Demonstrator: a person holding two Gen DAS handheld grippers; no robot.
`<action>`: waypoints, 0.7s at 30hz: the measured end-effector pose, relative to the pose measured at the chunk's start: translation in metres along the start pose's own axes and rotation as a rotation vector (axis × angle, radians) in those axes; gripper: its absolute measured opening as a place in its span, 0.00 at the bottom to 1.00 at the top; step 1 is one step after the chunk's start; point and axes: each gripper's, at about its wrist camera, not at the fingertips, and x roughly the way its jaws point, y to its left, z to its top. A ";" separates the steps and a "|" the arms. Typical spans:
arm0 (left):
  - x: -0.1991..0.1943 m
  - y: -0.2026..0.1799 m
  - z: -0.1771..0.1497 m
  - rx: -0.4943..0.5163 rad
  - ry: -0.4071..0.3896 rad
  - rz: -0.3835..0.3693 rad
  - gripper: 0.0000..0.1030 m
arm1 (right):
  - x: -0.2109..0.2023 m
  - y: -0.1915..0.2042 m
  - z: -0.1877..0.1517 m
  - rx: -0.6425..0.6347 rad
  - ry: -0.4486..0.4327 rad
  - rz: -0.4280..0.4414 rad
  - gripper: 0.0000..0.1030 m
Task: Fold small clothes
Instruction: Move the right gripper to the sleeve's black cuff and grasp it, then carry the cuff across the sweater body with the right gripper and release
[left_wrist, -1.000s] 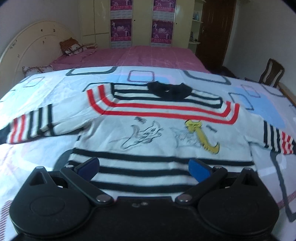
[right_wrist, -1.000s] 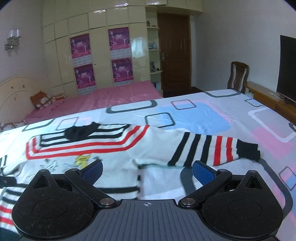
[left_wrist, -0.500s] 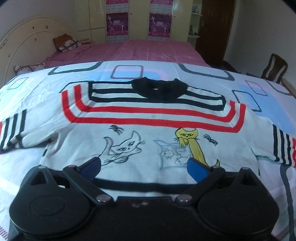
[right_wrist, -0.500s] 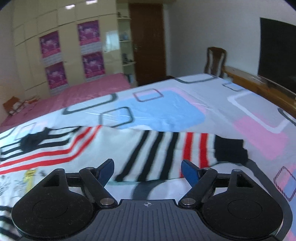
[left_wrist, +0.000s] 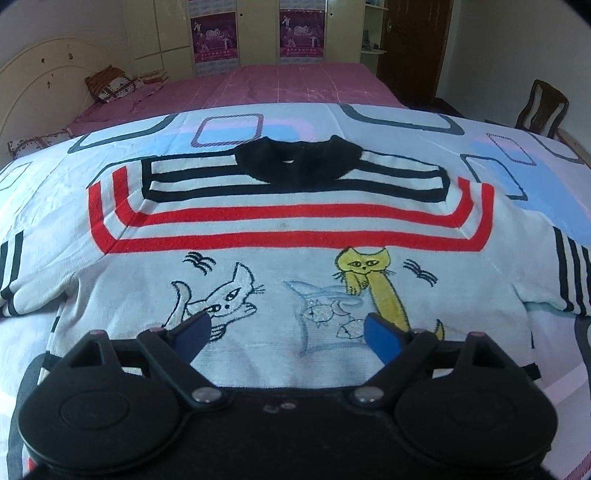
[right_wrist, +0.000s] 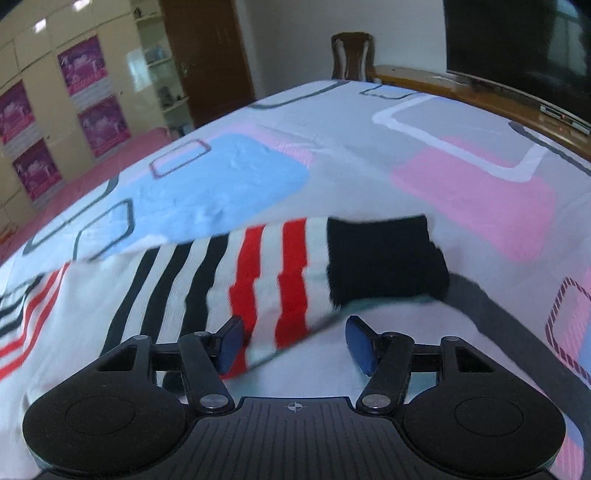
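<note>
Lying flat and face up on a bed (left_wrist: 406, 122) with a patterned sheet is a small striped sweater (left_wrist: 288, 229), white with red and black bands and two cartoon cats on the chest. Its black collar (left_wrist: 295, 162) points away from both cameras, and its sleeves stretch out to either side of the collar, so the garment's long axis runs across the bed from cuff to cuff. The left claw (left_wrist: 286, 338) sits low over the chest, below the collar, between the two cats; its blue pads are spread wide and closing slowly, with flat knit beneath them but nothing pinched. The right claw (right_wrist: 291, 345) is out along the sleeve (right_wrist: 236, 273) on the right of the collar, near its black cuff (right_wrist: 384, 258). Its pads are closing, half drawn in, with the sleeve's near edge lying between them, though neither pad appears to press the cloth yet. The right hand is plainly the nearer one to this sleeve end, so a likely first fold is that sleeve carried inward toward the collar and chest.
</note>
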 end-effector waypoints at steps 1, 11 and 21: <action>0.001 0.001 0.000 0.000 -0.002 -0.008 0.84 | 0.002 -0.003 0.003 0.010 -0.007 -0.007 0.39; 0.002 0.013 0.003 0.012 -0.004 -0.026 0.71 | -0.021 0.014 0.013 -0.032 -0.165 0.027 0.07; -0.022 0.059 0.005 -0.023 -0.053 -0.002 0.71 | -0.094 0.168 -0.007 -0.308 -0.259 0.376 0.07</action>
